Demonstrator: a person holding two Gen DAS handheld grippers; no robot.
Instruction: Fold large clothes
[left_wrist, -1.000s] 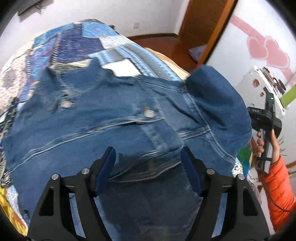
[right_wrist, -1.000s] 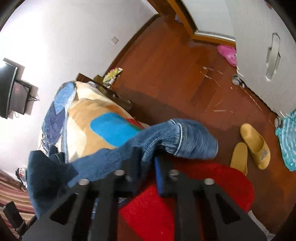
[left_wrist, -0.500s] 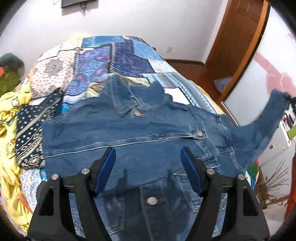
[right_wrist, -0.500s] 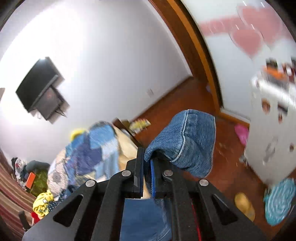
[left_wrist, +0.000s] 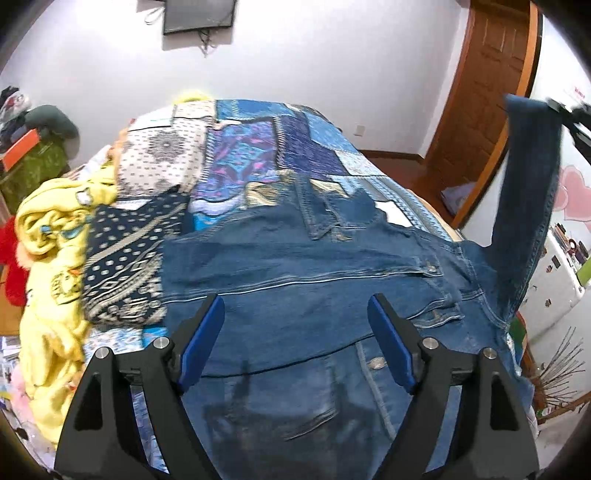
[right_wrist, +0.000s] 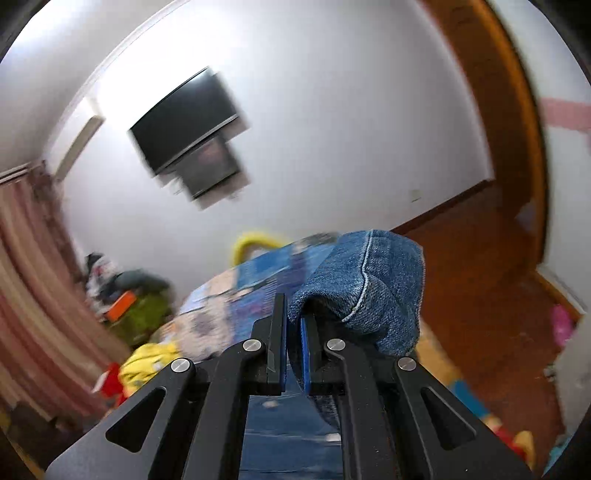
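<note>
A blue denim jacket (left_wrist: 295, 280) lies spread on the bed with its collar toward the far side. My left gripper (left_wrist: 295, 325) hovers above the jacket's lower front, its jaws opening and nothing between the blue pads. The jacket's right sleeve (left_wrist: 528, 192) is lifted high into the air at the right. My right gripper (right_wrist: 293, 317) is shut on the sleeve cuff (right_wrist: 369, 288), which drapes over the right finger. In the left wrist view the right gripper (left_wrist: 565, 110) shows at the top right edge, at the sleeve's end.
A patchwork quilt (left_wrist: 251, 155) covers the bed. Yellow clothes (left_wrist: 51, 258) and a dark patterned cloth (left_wrist: 125, 258) lie at the left. A wall television (left_wrist: 199, 14) hangs behind the bed, and a wooden door (left_wrist: 484, 85) stands at the right. White furniture (left_wrist: 554, 288) is at the far right.
The right gripper has raised the cuff high, pulling the sleeve up off the bed. The left gripper has drawn back from the jacket and tilted up, so more of the bed shows.
</note>
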